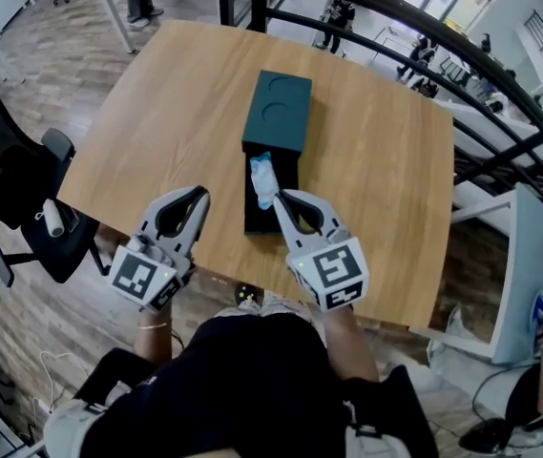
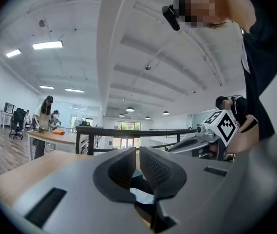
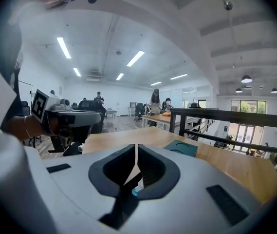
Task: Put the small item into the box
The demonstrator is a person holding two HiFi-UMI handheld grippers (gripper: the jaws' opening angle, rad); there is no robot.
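Note:
A dark teal box (image 1: pixel 277 111) lies in the middle of the wooden table (image 1: pixel 156 113), and its black open part (image 1: pixel 252 213) reaches toward me. My right gripper (image 1: pixel 280 198) is shut on the small item (image 1: pixel 263 177), a pale blue and white packet that stands up from its tips over the black opening. In the right gripper view the jaws (image 3: pixel 137 152) are pressed together, with a blue bit of the item (image 3: pixel 135 192) showing below them. My left gripper (image 1: pixel 200 196) hovers shut and empty just left of the box, over the table's near edge. The left gripper view (image 2: pixel 136 155) looks over the table.
A black office chair (image 1: pixel 23 198) stands off the table's left side. A dark railing (image 1: pixel 395 27) runs behind the table's far right corner. A white partition (image 1: pixel 538 256) is at the right. The table's near edge lies just under both grippers.

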